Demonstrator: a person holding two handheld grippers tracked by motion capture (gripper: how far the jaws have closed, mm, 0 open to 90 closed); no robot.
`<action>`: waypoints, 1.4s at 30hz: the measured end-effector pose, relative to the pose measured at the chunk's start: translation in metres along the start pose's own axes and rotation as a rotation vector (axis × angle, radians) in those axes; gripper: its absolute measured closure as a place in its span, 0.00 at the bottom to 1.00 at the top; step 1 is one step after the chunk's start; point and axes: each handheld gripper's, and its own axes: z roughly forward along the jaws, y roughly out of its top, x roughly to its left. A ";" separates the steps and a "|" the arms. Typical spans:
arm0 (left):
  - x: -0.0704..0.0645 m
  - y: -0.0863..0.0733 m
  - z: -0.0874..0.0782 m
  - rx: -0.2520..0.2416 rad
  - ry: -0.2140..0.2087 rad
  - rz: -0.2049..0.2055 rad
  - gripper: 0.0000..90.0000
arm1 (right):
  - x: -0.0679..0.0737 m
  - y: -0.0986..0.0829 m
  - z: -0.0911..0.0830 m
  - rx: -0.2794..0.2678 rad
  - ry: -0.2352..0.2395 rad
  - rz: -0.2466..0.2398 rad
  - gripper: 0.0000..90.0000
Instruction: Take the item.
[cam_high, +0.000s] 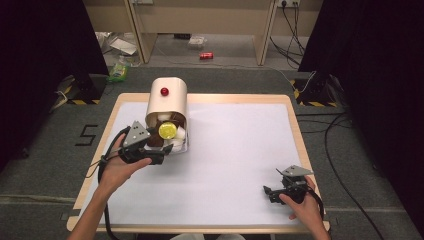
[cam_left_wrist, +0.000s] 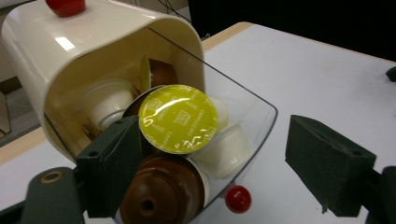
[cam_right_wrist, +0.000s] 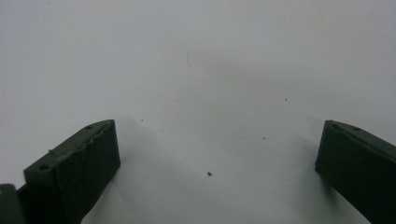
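Observation:
A cream capsule holder with a red knob on top lies at the table's back left. Its clear drawer stands pulled out, holding several coffee capsules. Among them are a yellow-lidded capsule, a brown capsule and white capsules. My left gripper is open at the drawer's mouth. One jaw rests beside the brown capsule, the other stands outside the clear wall. A small red knob sits on the drawer's front. My right gripper is open over bare white table.
The white mat covers the wooden table. On the floor beyond the table lie a red can, cables and some litter. Dark curtains stand on both sides.

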 end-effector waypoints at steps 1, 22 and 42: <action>0.001 0.001 0.001 0.003 0.003 -0.002 0.21 | 0.000 0.000 0.000 0.000 0.000 0.002 0.00; 0.014 0.015 0.036 0.060 0.061 -0.032 0.28 | 0.000 0.000 0.000 0.000 0.000 0.001 0.00; 0.018 0.012 0.051 0.107 0.023 -0.056 0.44 | 0.000 0.000 0.000 0.000 0.000 0.000 0.00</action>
